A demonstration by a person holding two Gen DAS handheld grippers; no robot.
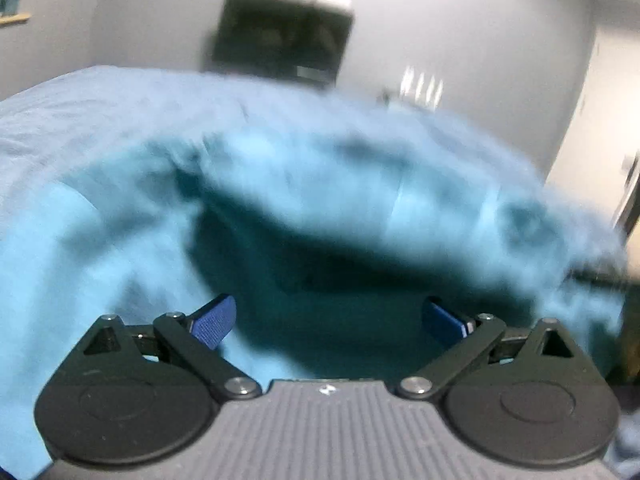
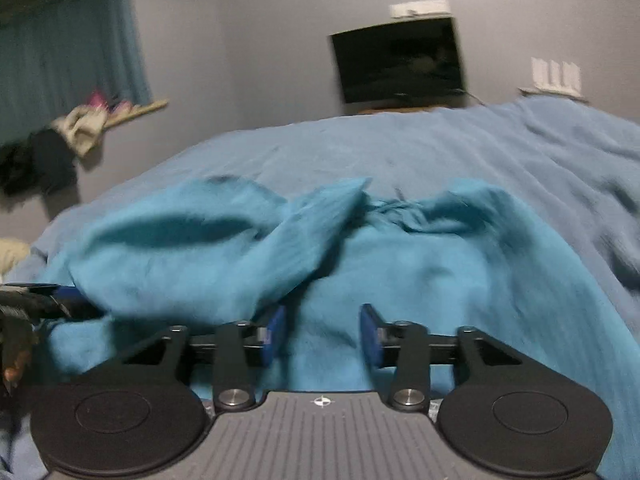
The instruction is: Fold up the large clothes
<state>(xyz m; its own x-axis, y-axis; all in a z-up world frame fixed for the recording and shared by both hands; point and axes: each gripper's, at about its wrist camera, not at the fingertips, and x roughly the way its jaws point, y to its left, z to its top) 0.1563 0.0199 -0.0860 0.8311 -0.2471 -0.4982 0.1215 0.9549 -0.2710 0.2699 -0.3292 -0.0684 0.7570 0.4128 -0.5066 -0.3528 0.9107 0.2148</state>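
A large teal garment [image 2: 420, 264] lies rumpled on a bed with a blue cover [image 2: 400, 148]. In the left wrist view the garment [image 1: 280, 184] bulges up in a blurred fold right in front of my left gripper [image 1: 328, 320], which is wide open with nothing between its blue pads. My right gripper [image 2: 322, 336] is open just above the garment's near part, its blue pads apart and empty. The left gripper's tip [image 2: 60, 296] shows at the left edge of the right wrist view, against the cloth.
A dark TV screen [image 2: 400, 60] hangs on the grey wall beyond the bed. Blue curtains [image 2: 72, 48] and a shelf with piled clothes [image 2: 84, 124] are at the left. A doorway [image 1: 628, 200] lies to the right.
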